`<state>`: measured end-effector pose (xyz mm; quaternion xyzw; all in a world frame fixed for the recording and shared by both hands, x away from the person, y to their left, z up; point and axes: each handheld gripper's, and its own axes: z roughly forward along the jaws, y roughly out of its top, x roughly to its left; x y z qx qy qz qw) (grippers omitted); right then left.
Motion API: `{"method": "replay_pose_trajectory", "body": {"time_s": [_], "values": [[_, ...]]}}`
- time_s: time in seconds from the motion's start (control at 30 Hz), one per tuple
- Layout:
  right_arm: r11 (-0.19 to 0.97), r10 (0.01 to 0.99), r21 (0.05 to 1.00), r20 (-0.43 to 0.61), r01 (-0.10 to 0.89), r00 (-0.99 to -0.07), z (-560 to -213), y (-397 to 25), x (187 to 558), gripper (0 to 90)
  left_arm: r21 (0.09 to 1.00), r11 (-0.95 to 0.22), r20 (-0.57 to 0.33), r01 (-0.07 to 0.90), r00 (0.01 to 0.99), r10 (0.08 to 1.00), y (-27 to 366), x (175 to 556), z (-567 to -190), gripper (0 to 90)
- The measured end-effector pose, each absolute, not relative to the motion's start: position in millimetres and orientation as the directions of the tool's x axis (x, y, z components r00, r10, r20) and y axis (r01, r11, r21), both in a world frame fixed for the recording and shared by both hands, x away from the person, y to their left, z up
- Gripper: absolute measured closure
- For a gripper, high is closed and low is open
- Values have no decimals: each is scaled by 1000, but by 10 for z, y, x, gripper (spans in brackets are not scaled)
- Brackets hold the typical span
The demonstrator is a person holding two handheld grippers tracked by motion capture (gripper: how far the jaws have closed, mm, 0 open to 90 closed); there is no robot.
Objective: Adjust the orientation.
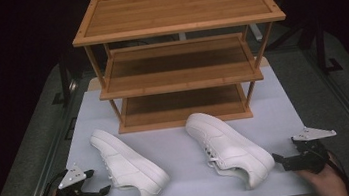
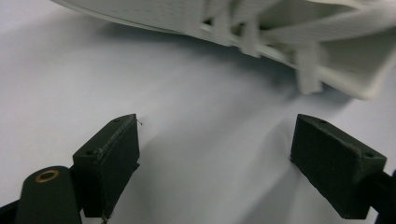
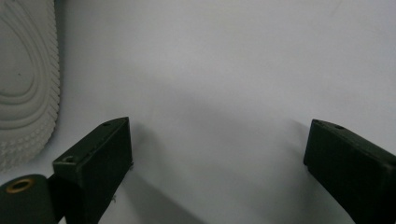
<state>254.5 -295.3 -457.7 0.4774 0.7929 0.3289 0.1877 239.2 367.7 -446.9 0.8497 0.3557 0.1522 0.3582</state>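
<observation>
— From above, where are things?
— My left tool (image 1: 95,184) and right tool (image 1: 283,157) sit at the bench's (image 1: 179,150) near corners, flanking two white shoes (image 1: 129,164) (image 1: 229,147); the wooden rack's (image 1: 180,57) shelves stand bare.

— Left gripper view?
— Jaws wide apart, holding nothing, a shoe (image 2: 261,28) just beyond.

— Right gripper view?
— Wide too, holding nothing; a sole (image 3: 25,79) at left.

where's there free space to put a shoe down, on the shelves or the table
All three tiers of the wooden rack are bare. On the white mat, a strip between the left shoe and right shoe is free; its front corners are crowded by each hand-held gripper.
</observation>
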Motion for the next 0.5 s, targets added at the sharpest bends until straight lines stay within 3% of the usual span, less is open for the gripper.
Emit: {"method": "replay_pose_trajectory", "body": {"time_s": [0.13, 0.3, 0.33, 0.5], "values": [[328, 880, 700, 17, 634, -474, -4576, -2953, 2546, 71, 741, -487, -9, 462, 732, 681, 3676, 2313, -4436, 378], [327, 880, 701, 17, 633, -474, -4577, -2954, 2546, 71, 768, -487, -18, 416, 774, 633, 3631, 2255, -4332, 826], [327, 881, 701, 18, 634, -474, -4577, -2954, 2545, 71, 764, -489, -28, 421, 779, 627, 3622, 2259, -4320, 881], [326, 881, 701, 19, 634, -473, -4577, -2954, 2546, 71, 769, -482, -64, 420, 800, 596, 3541, 2264, -4306, 900]]}}
